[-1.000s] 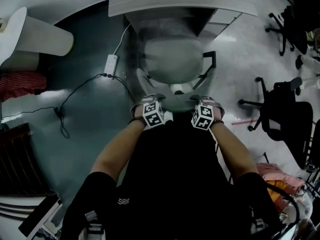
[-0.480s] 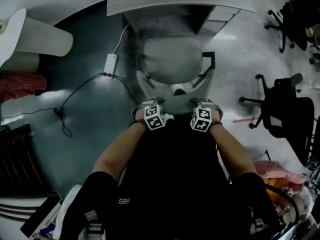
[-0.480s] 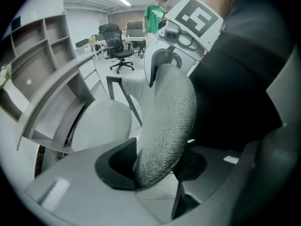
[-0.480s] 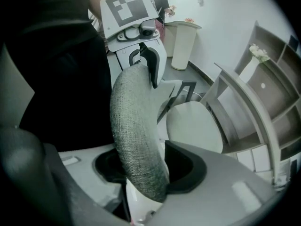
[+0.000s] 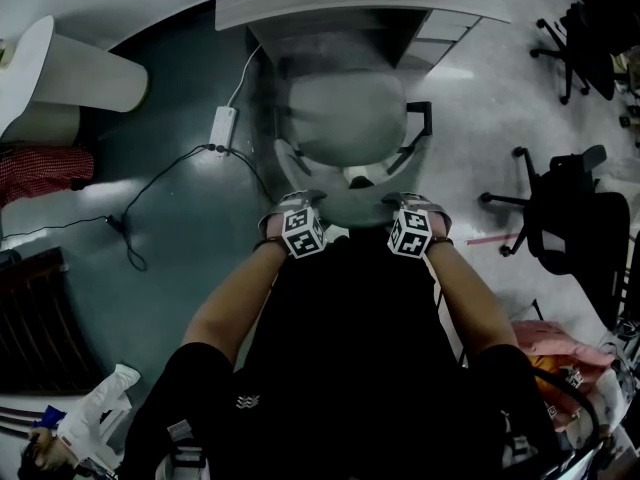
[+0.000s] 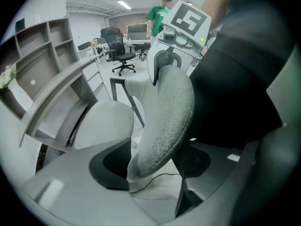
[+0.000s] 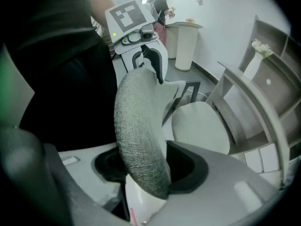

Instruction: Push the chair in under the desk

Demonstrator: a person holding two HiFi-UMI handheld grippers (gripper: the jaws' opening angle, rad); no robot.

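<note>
At the chair backrest (image 6: 164,121), right gripper (image 7: 148,173) is clamped on, left gripper (image 6: 155,173) just opened loose around it: mid-push I'd say, regrip, shove under desk (image 5: 350,3).

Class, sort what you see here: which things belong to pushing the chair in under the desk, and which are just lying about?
Belong to the job:
grey chair
desk

Just lying about:
power strip on the floor
black office chair at the right
red checked cloth
white pedestal
</note>
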